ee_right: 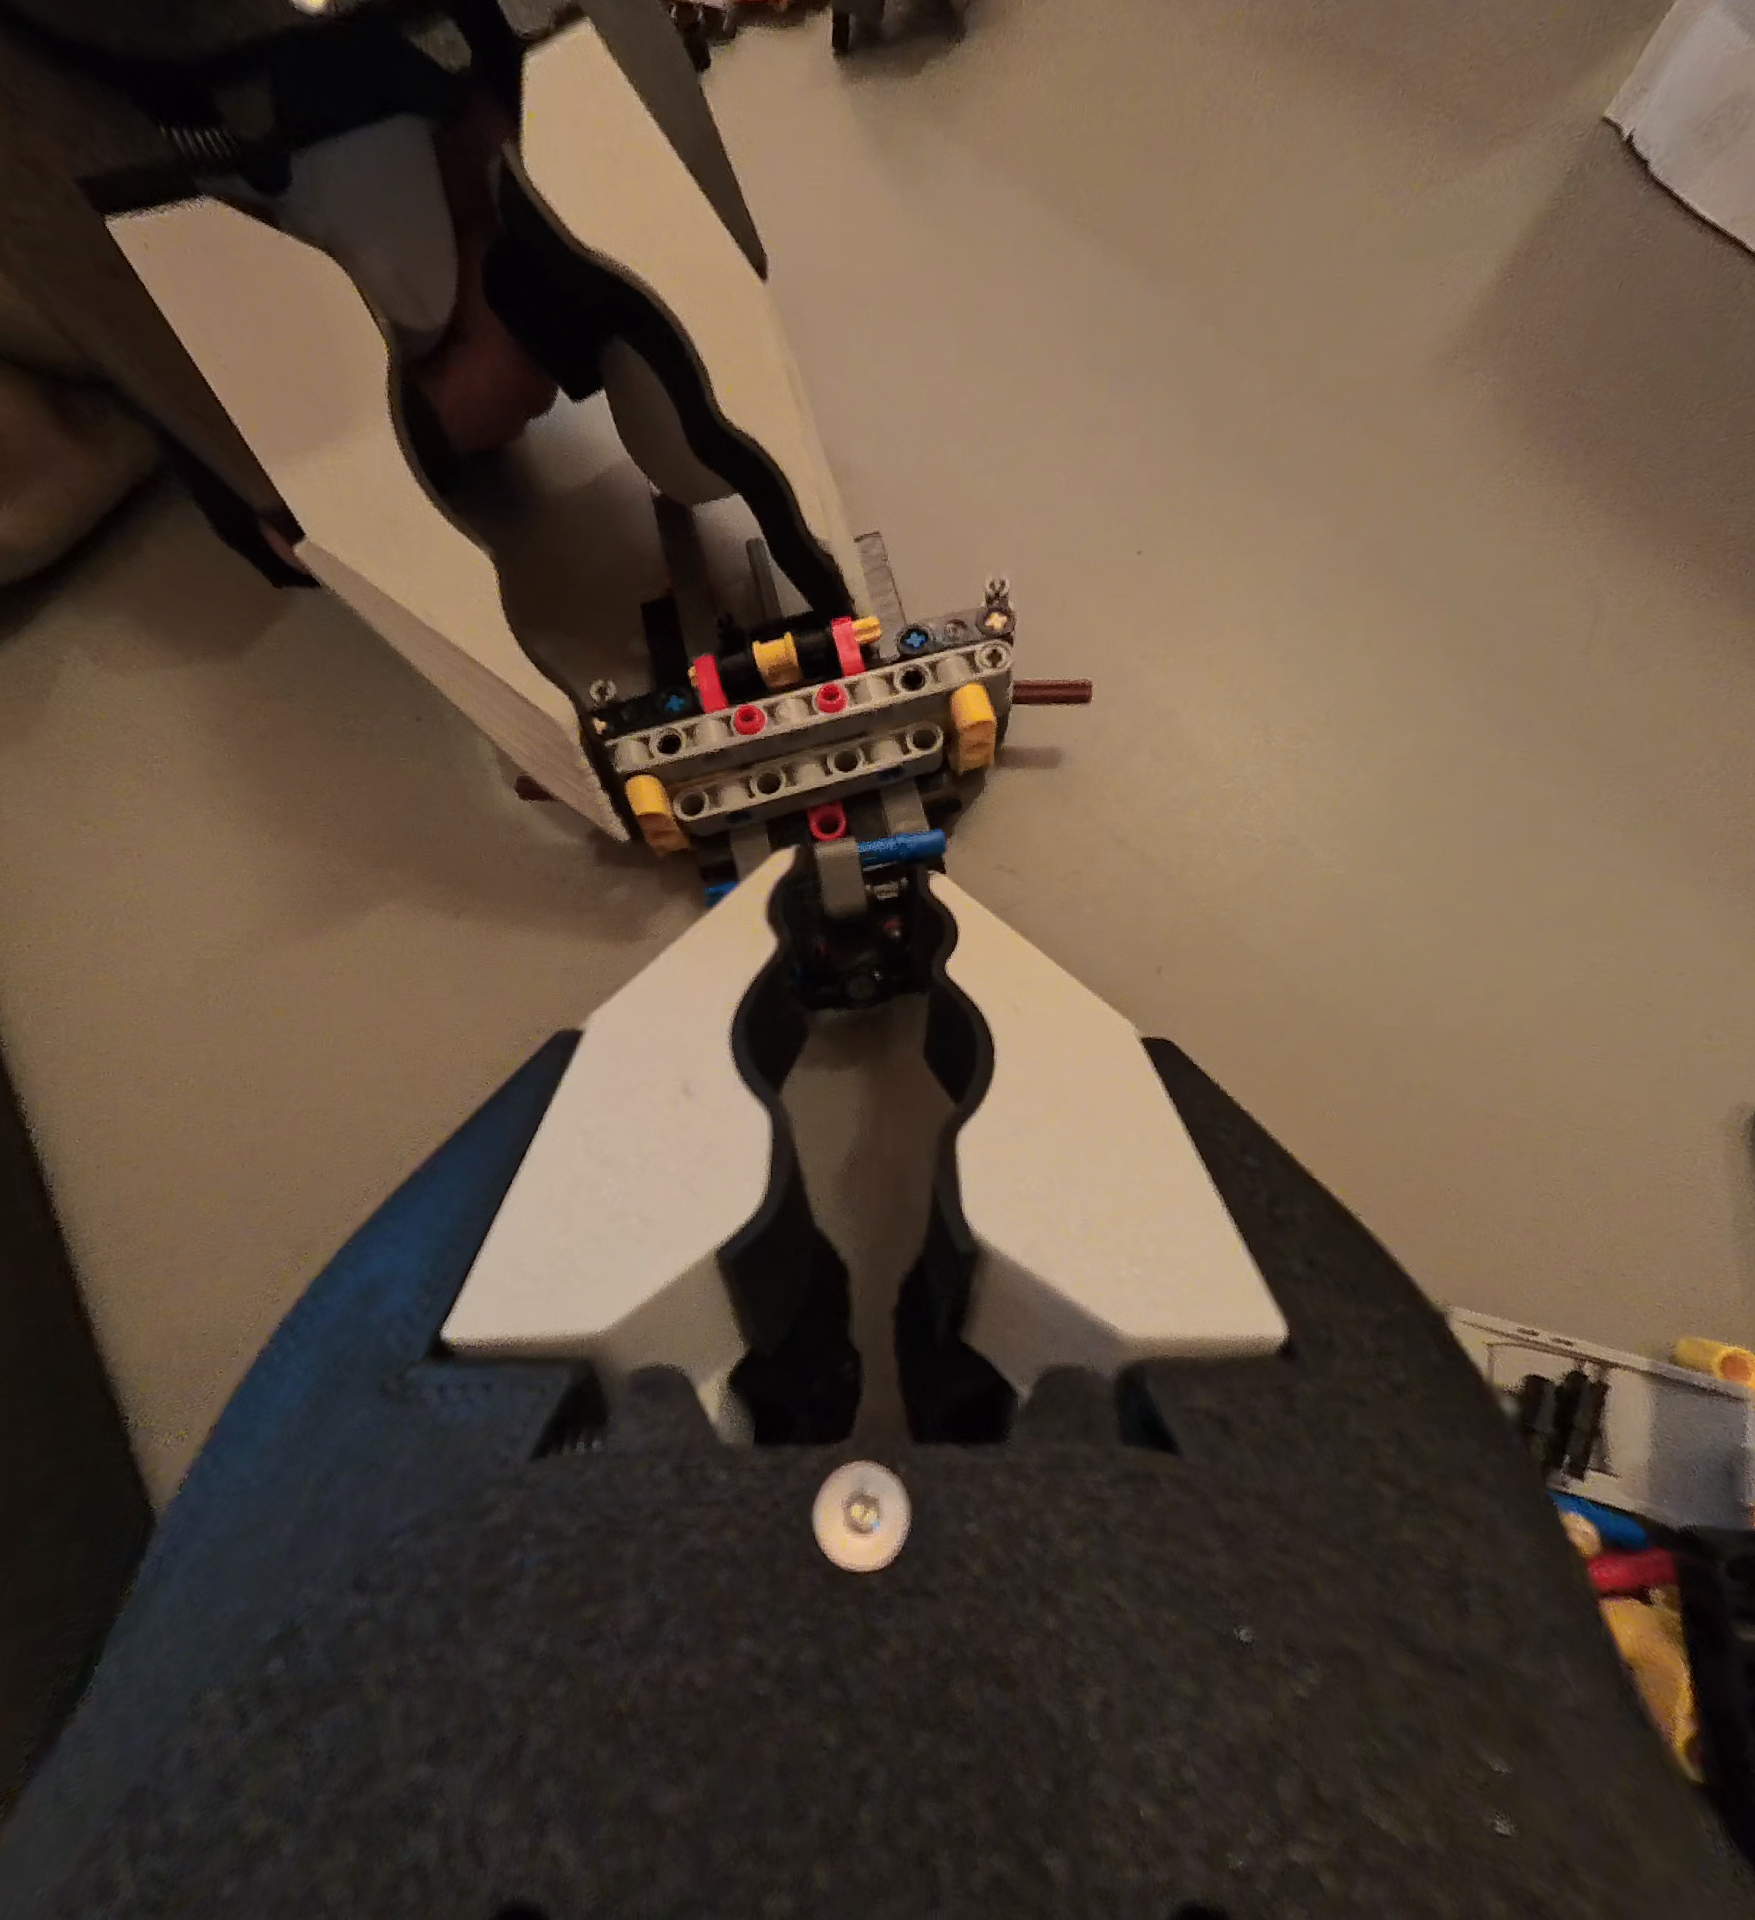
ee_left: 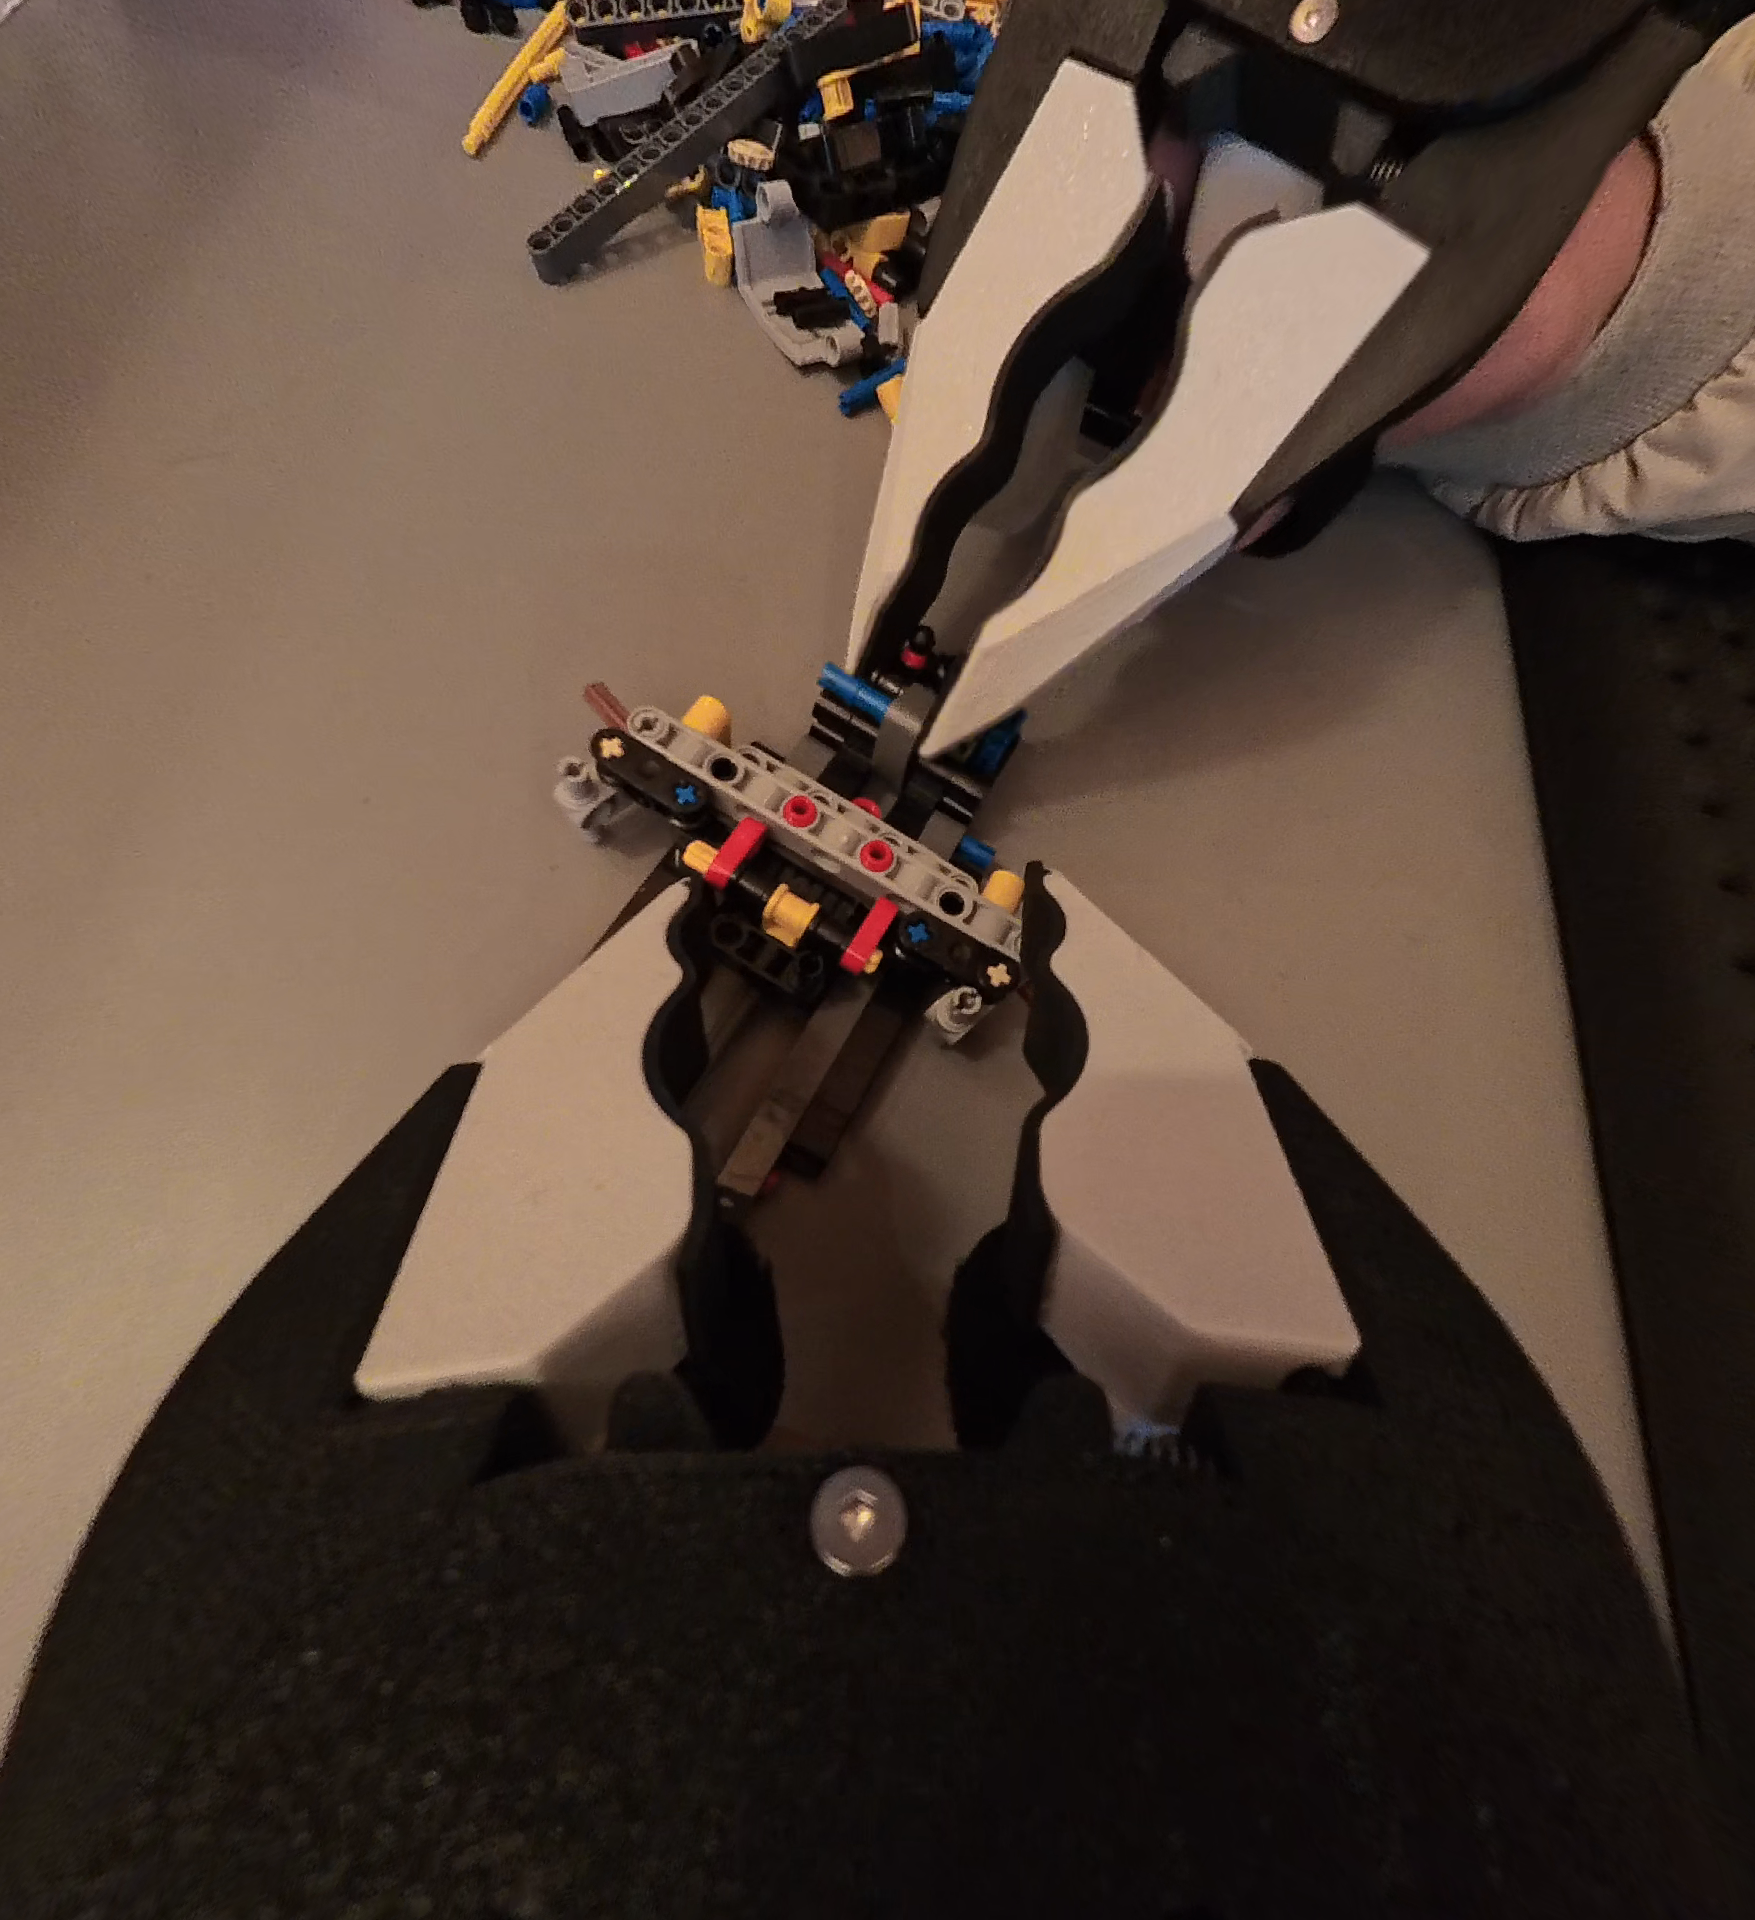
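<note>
A small brick assembly (ee_left: pixel 831 842) lies on the grey table: a grey holed beam with red pins, yellow connectors, black parts and a brown axle sticking out of one end. My left gripper (ee_left: pixel 857 914) straddles its near side, with the pads against the black block and the beam's end. My right gripper (ee_left: pixel 899 701) comes in from the upper right and is shut on the far black end by a blue pin (ee_left: pixel 852 691). In the right wrist view my right gripper (ee_right: pixel 852 883) pinches that black and grey end, and the assembly (ee_right: pixel 811 717) lies just beyond, with the left gripper (ee_right: pixel 717 675) on its far side.
A pile of loose yellow, blue, black and grey bricks (ee_left: pixel 748 135) lies at the far side; it also shows in the right wrist view (ee_right: pixel 1683 1475). A white paper sheet (ee_right: pixel 1746 135) lies on the table. A dark dotted mat (ee_left: pixel 1683 935) borders the table. A person's beige sleeve (ee_left: pixel 1735 312) is behind the right gripper. The grippers are tip to tip, or close to it.
</note>
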The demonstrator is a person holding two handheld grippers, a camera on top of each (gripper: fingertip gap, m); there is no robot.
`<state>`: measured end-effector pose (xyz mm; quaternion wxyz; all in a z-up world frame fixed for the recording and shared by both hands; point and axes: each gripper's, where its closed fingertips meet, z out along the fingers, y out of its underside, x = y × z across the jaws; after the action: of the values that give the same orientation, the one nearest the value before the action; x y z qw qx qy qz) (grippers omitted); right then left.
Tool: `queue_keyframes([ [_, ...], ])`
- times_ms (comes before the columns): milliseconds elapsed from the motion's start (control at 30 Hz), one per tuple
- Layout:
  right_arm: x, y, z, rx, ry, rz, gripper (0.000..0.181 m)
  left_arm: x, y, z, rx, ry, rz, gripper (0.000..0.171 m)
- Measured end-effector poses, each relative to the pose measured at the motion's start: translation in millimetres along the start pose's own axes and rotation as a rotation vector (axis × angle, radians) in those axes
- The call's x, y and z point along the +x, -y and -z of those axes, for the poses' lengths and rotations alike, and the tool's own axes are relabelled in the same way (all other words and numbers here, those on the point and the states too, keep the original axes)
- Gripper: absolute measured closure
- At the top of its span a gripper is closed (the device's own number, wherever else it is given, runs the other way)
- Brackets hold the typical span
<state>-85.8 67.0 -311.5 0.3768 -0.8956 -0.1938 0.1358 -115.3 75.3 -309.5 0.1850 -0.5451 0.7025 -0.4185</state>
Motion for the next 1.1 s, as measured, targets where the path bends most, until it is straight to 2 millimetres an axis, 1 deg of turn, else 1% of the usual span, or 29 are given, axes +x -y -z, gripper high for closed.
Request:
queue_keyframes([
  [167,-1,0,1,0.005,-0.018,0.138,0.166,1,0,0,0.0,-0.003,-0.008,0.111],
  [200,-2,1,1,0.012,-0.017,0.139,0.166,1,0,0,0.002,-0.005,-0.01,0.111],
  [267,-2,1,2,0.041,0.033,0.045,0.165,2,-1,0,0.002,-0.011,-0.017,0.111],
  [367,-8,5,8,0.09,0.198,-0.131,0.16,4,-1,0,0.001,-0.021,-0.035,0.111],
  [433,-9,3,7,0.074,0.28,-0.243,0.158,4,-1,0,0.0,-0.022,-0.033,0.111],
  [500,-9,6,7,0.081,0.321,-0.32,0.16,4,-1,0,-0.005,-0.017,-0.041,0.111],
  [600,-2,6,4,0.075,0.39,-0.538,0.173,4,-1,0,-0.013,-0.004,-0.035,0.111],
  [667,-1,6,3,0.069,0.433,-0.637,0.175,4,0,0,-0.019,0.01,-0.016,0.112],
  [733,2,7,1,0.046,0.425,-0.727,0.175,3,1,-1,-0.034,0.035,0.019,0.112],
  [767,2,7,1,0.031,0.4,-0.715,0.175,4,1,-2,-0.041,0.055,0.026,0.112],
  [867,3,5,3,-0.043,0.25,-0.613,0.175,7,1,-5,-0.065,0.112,0.033,0.112],
  [967,6,0,3,-0.134,0.082,-0.518,0.173,8,4,-8,-0.051,0.112,0.085,0.112],
  [1100,10,-1,2,-0.209,-0.051,-0.458,0.175,8,4,-8,-0.055,0.117,0.102,0.111],
])
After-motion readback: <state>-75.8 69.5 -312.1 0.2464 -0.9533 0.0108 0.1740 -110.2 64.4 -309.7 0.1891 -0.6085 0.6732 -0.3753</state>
